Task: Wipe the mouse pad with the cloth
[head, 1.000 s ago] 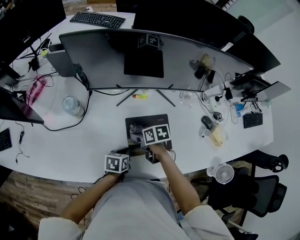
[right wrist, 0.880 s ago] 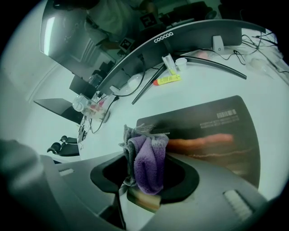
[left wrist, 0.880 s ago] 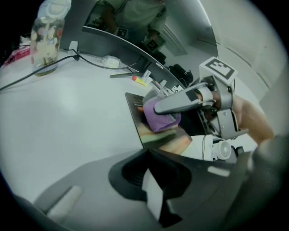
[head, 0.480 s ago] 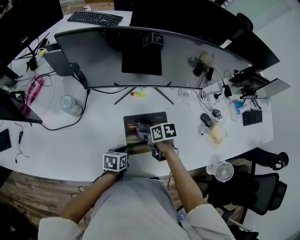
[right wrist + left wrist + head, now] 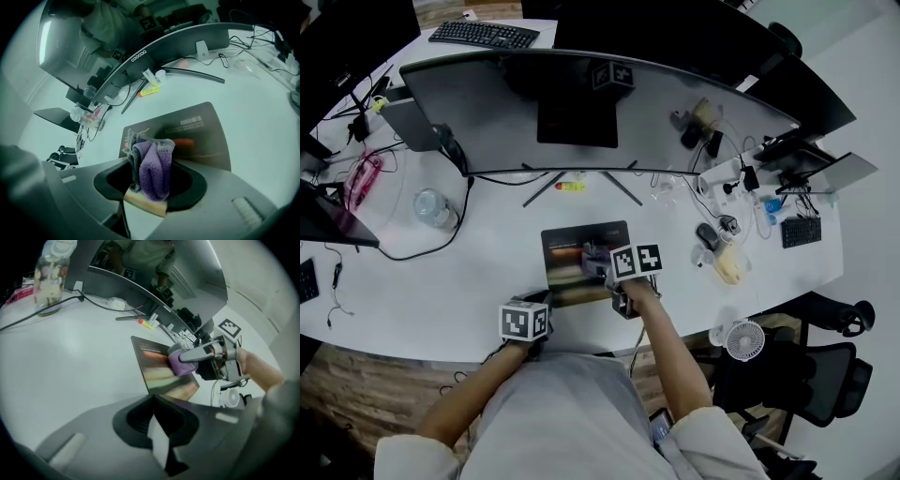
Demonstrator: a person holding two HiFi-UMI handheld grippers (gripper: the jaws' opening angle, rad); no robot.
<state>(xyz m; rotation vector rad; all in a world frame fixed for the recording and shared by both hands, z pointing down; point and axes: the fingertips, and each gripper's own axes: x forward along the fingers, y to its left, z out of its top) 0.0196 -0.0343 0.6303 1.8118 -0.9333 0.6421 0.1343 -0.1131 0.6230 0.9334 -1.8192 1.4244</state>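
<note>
- The mouse pad [image 5: 567,246] lies flat on the worktop [image 5: 459,281], with the cloth [image 5: 152,168] on its right part.
- The right tool [image 5: 149,185], clamped on the cloth, should press evenly in overlapping strokes.
- The left tool [image 5: 157,446], jaws together and empty, sits beside the pad's near corner.

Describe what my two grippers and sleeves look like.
Both the left gripper and right gripper have dark grey moulded bodies with a rounded recess round the jaws. Each carries a white cube printed with black square markers. The person wears pale sleeves pushed up to the elbows.
</note>
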